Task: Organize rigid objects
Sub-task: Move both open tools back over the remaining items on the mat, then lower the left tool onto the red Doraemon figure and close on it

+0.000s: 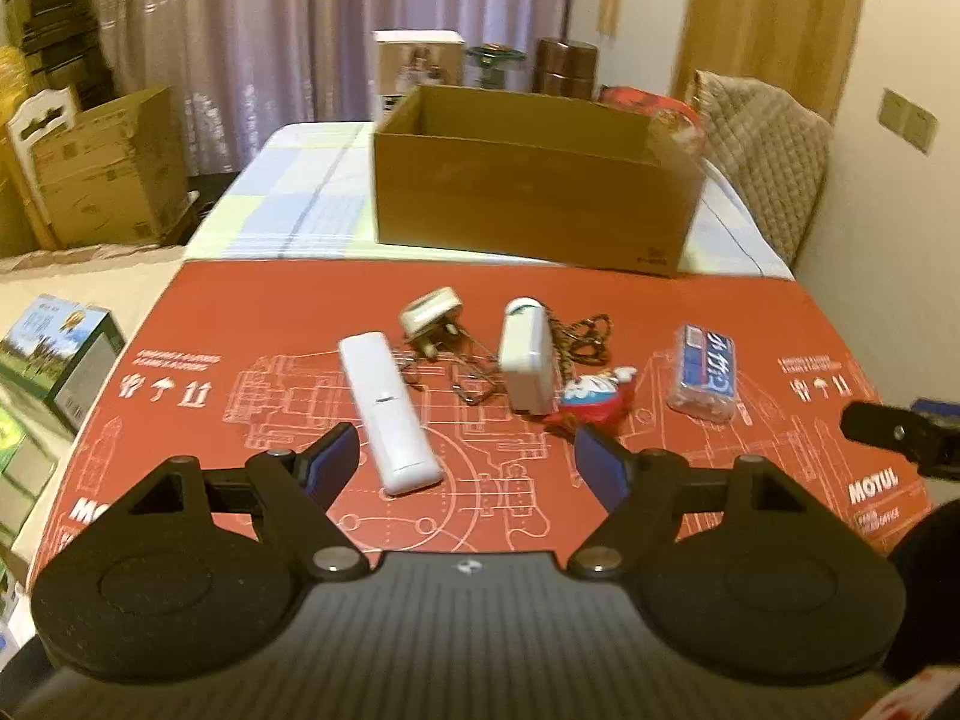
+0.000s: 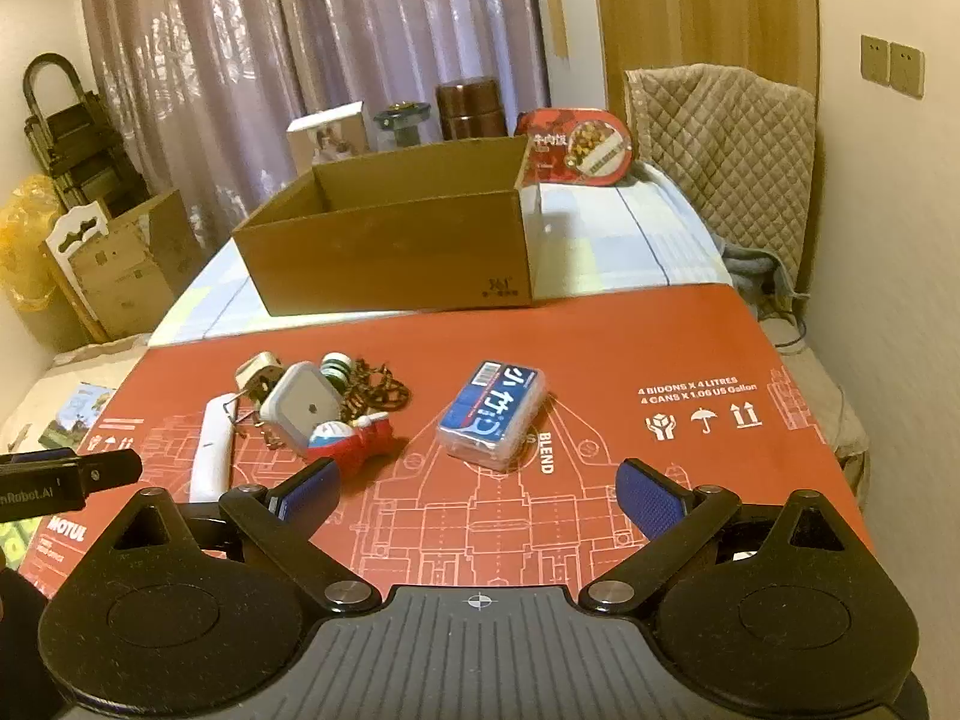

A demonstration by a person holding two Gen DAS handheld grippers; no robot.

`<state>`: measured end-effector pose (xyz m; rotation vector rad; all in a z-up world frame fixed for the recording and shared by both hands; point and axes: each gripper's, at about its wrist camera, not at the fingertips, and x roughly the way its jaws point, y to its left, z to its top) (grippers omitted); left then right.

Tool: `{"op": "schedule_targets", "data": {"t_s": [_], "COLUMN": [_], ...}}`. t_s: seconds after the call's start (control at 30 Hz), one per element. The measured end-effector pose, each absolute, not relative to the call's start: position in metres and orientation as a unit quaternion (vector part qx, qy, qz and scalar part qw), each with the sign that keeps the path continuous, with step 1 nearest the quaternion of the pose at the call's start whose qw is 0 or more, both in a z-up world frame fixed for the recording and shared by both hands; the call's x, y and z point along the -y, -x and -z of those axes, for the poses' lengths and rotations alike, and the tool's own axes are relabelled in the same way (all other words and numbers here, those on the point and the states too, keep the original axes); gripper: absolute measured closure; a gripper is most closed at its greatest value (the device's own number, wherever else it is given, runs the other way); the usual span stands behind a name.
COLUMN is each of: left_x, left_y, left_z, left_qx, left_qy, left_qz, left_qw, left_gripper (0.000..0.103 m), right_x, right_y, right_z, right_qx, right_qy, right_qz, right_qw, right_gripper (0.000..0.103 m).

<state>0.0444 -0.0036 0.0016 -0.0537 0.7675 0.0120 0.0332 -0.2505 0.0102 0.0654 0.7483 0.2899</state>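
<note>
On the red printed board [image 1: 750,312] lie a long white remote [image 1: 389,414], a white plug adapter [image 1: 431,315], a white box-shaped charger [image 1: 528,360] beside a brown chain [image 1: 591,333], a small blue-and-red toy figure [image 1: 594,399] and a clear blue-labelled case [image 1: 705,372]. An open cardboard box [image 1: 528,180] stands behind them. My left gripper [image 1: 468,468] hovers open just short of the remote's near end, nothing between its fingers. My right gripper [image 2: 477,495] is open above the board, in front of the clear case [image 2: 495,417], also with nothing between its fingers.
The board lies on a bed with a checked sheet [image 1: 300,192]. Behind the box stand a red food tub [image 2: 576,147], a brown canister [image 2: 468,108] and a small carton [image 2: 330,138]. A quilted chair [image 2: 726,144] is at right; cardboard boxes [image 1: 108,168] at left.
</note>
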Motion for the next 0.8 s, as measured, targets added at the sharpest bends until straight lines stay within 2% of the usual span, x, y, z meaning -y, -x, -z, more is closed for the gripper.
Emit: {"op": "schedule_targets", "data": {"t_s": [0.27,0.47,0.8], "left_x": [0.026,0.049,0.072], "left_y": [-0.071,-0.097,-0.134], "left_z": [0.022,0.041,0.083], "left_qx": [-0.372,-0.364,-0.374], "left_qy": [-0.006,-0.067,-0.137], "left_qz": [0.09,0.134,0.177], "left_qw": [0.924,0.919,0.9], "left_gripper": [0.029,0.036,0.054], "right_x": [0.255,0.256,0.254], "right_y": [-0.051,-0.07,-0.102], "right_z": [0.002,0.014,0.035], "right_qx": [-0.378,-0.387,-0.403], "right_qy": [-0.04,-0.043,-0.045], "right_qz": [-0.137,-0.138,-0.132], "right_qw": [0.915,0.911,0.905], "right_gripper": [0.008,0.008,0.008]}}
